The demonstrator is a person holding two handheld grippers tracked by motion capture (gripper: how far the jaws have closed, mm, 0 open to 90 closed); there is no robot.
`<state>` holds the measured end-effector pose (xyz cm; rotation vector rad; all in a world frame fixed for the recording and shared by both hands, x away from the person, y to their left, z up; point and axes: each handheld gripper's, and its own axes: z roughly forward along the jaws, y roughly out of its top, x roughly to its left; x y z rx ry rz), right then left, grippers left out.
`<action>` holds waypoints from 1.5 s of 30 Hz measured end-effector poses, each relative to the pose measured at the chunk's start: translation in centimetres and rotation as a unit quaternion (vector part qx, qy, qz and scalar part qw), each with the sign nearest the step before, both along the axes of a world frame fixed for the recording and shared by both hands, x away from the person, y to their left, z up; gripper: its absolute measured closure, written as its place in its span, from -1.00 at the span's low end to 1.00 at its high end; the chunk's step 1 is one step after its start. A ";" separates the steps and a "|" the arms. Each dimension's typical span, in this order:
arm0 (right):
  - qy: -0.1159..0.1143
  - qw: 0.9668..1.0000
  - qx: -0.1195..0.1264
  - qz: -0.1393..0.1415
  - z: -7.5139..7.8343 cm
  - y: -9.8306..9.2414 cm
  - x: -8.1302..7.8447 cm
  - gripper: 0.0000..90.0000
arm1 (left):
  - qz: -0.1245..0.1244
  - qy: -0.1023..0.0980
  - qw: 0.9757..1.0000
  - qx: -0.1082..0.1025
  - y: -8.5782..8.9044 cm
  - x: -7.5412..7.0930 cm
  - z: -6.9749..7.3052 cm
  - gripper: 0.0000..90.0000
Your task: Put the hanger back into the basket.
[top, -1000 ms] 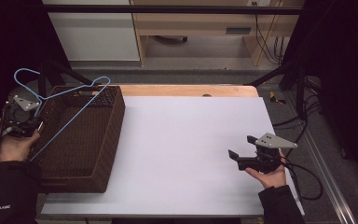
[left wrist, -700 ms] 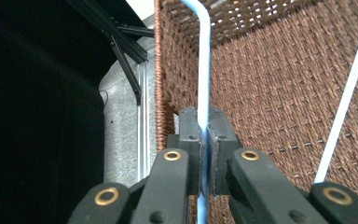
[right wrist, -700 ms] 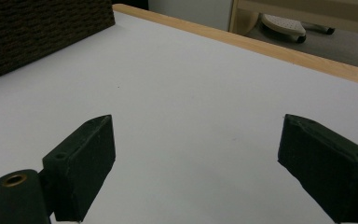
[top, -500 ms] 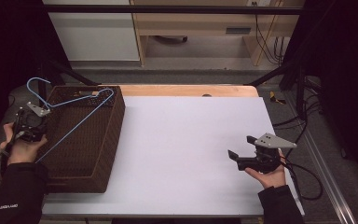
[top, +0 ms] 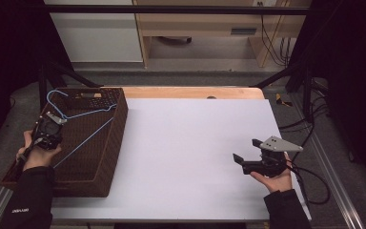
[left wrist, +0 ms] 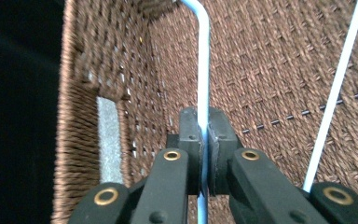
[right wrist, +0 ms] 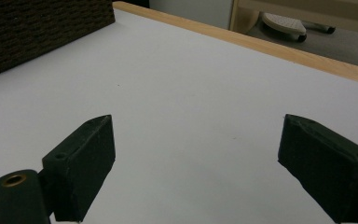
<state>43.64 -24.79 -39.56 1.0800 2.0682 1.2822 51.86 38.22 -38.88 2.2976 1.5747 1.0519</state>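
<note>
Left gripper (left wrist: 203,140) clamped on thin light-blue wire coat hanger (top: 83,114) | hanger tilted over dark brown woven wicker basket (top: 102,179), hook toward its far rim | right gripper (top: 243,160) well right of basket, above white tabletop (top: 186,143), jaws wide apart, holding nothing.

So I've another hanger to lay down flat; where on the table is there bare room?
The white table top is bare from the brown woven basket across to the right gripper. The basket is crowded: the left gripper holds the blue wire hanger over it.
</note>
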 end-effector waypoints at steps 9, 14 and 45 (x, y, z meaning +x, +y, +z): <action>0.000 1.000 0.001 -0.001 0.0 0.0 0.0 -0.75 | -0.005 -0.007 0.999 -0.041 0.3 -0.5 0.6 0.48; -0.004 1.000 0.005 -0.002 0.2 -0.2 -0.1 -0.75 | -0.012 -0.054 0.994 -0.090 0.2 -1.9 2.7 0.29; -0.028 0.999 0.034 -0.006 0.9 -1.1 -0.7 -0.80 | -0.261 -0.168 0.894 -0.322 -13.3 -10.8 2.5 -0.74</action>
